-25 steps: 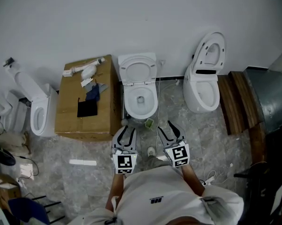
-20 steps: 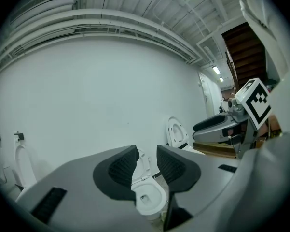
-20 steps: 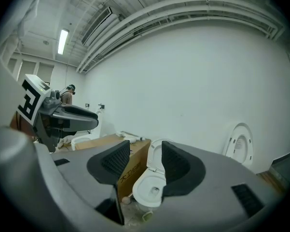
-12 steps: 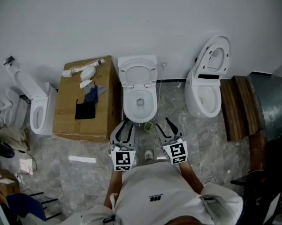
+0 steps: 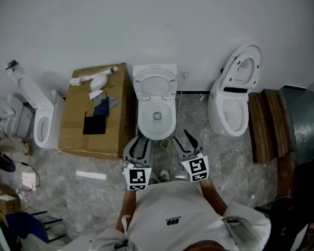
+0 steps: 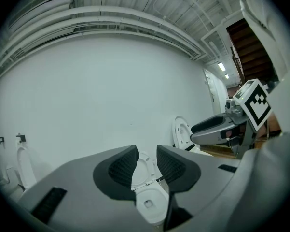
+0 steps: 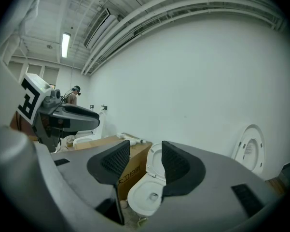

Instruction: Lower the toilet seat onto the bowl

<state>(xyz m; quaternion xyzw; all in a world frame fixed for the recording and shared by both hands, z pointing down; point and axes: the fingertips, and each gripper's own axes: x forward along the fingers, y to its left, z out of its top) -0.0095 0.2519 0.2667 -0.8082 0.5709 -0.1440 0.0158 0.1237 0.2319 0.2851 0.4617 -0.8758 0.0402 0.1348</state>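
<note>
The white toilet bowl (image 5: 155, 120) stands against the wall in the head view. Its seat (image 5: 155, 83) is raised and leans back against the tank. My left gripper (image 5: 141, 140) is just short of the bowl's front rim, left of centre. Its jaws are nearly together, with only a narrow slit and nothing in it. My right gripper (image 5: 181, 138) is right of the rim, its jaws a little apart and empty. In the left gripper view the seat (image 6: 144, 165) shows through the gripper (image 6: 147, 158). The right gripper view frames the bowl (image 7: 144, 198) below the gripper (image 7: 145, 161).
A cardboard box (image 5: 96, 114) with small parts on top stands left of the bowl. Another toilet (image 5: 227, 109) with its lid up is at the right, a third toilet (image 5: 42, 125) at the far left. Wooden planks (image 5: 266, 124) lie at the right. A small green object (image 5: 166, 142) sits by the bowl's base.
Both grippers have moved forward to the bowl's front rim. The jaws look the same, and the seat has stayed up.
</note>
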